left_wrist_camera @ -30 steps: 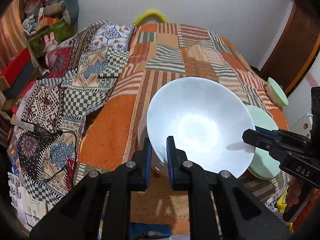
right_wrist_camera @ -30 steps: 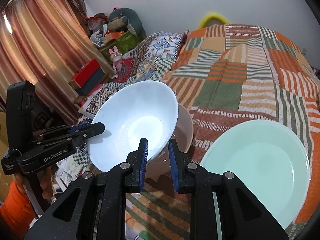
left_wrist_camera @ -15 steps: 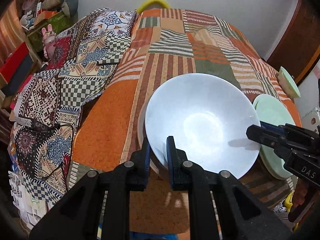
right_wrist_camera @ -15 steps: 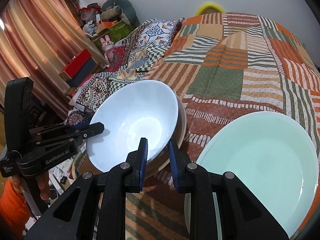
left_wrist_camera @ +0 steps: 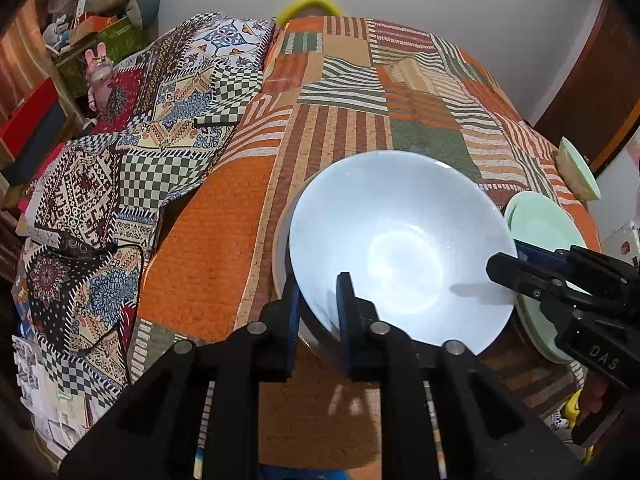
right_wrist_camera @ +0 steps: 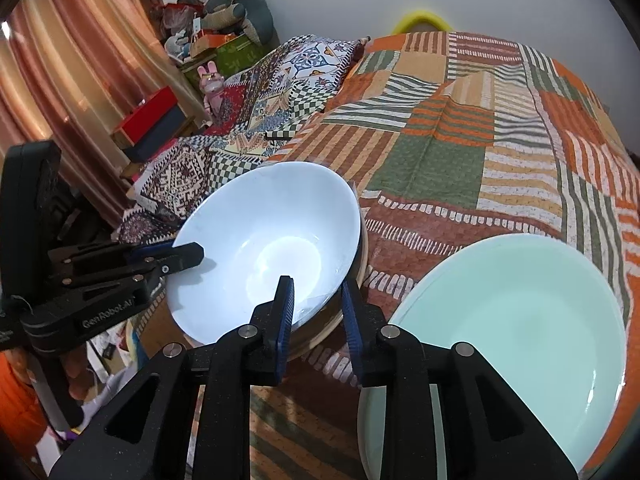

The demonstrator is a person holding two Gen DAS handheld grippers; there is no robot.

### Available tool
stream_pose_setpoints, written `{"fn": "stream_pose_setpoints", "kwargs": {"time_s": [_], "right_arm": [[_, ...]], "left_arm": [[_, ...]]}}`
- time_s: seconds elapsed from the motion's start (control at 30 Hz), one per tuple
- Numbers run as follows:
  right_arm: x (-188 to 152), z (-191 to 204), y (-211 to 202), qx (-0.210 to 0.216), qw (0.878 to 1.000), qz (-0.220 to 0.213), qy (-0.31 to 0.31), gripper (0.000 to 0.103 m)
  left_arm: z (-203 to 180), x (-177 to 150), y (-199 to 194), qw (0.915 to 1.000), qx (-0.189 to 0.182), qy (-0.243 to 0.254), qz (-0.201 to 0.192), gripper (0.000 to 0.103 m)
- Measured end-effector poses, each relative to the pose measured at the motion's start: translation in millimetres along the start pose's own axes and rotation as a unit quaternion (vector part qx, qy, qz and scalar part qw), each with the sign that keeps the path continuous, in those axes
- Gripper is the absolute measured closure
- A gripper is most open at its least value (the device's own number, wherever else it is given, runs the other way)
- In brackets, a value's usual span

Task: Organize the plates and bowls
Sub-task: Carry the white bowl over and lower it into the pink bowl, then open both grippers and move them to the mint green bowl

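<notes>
A white bowl [left_wrist_camera: 400, 240] [right_wrist_camera: 264, 240] sits nested in a beige bowl [left_wrist_camera: 280, 256] [right_wrist_camera: 344, 320] on the patchwork bedspread. My left gripper [left_wrist_camera: 318, 292] straddles its near rim, one finger inside and one outside. Its jaws are opening, with a sliver of space around the bowl wall. My right gripper [right_wrist_camera: 316, 300] straddles the opposite rim, also opening, its outer finger clear of the bowl. Each gripper shows in the other's view: the left gripper [right_wrist_camera: 188, 258] at the left edge, the right gripper [left_wrist_camera: 508, 258] at the right. A mint green plate [right_wrist_camera: 520, 320] [left_wrist_camera: 540, 228] lies beside the bowls.
A small green bowl [left_wrist_camera: 576, 168] leans at the bed's far right edge. A patterned quilt [left_wrist_camera: 140, 168] is bunched on the left side of the bed. Boxes and soft toys [right_wrist_camera: 208, 40] crowd the corner by the curtain. A hand [right_wrist_camera: 80, 384] holds the left gripper.
The white bowl has come down from a tilted hold above the beige bowl to sit deeper inside it. Both pairs of jaws have spread a little on its rim.
</notes>
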State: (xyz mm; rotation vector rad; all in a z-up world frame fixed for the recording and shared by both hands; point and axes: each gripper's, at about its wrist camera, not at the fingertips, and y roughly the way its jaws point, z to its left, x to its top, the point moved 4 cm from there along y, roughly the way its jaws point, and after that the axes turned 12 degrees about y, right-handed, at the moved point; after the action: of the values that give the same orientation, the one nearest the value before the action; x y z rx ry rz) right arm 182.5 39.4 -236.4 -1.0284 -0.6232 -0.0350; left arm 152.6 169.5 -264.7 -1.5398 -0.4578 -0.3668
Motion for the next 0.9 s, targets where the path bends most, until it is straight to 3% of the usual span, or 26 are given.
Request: {"fn": "stream_pose_setpoints", "kwargs": {"time_s": [0.13,0.23,0.53,0.7,0.9], "right_arm": [[2,-3,-2,0.002,1.0,-0.001,0.0,0.072],[3,-6,-6,-0.001,1.0,-0.007,0.004,0.069],[13,-17,-51,0.01,0.998,-0.054,0.012,0.068],[27,-37,-102,0.003,0.993,-0.115,0.015,0.061],[42,-80,-172,-0.013,0.98,-0.192,0.041,0.061]], "left_arm": [[2,0,-4,1.0,0.004,-0.008,0.002,0.079],[5,3,-17,0.9994,0.025,-0.009,-0.022,0.054],[-12,26,-55,0.9978,0.022,0.009,-0.062,0.054],[-49,53,-89,0.993,0.009,0.044,-0.109,0.053],[-106,91,-120,0.983,-0.014,0.085,-0.163,0.046]]}}
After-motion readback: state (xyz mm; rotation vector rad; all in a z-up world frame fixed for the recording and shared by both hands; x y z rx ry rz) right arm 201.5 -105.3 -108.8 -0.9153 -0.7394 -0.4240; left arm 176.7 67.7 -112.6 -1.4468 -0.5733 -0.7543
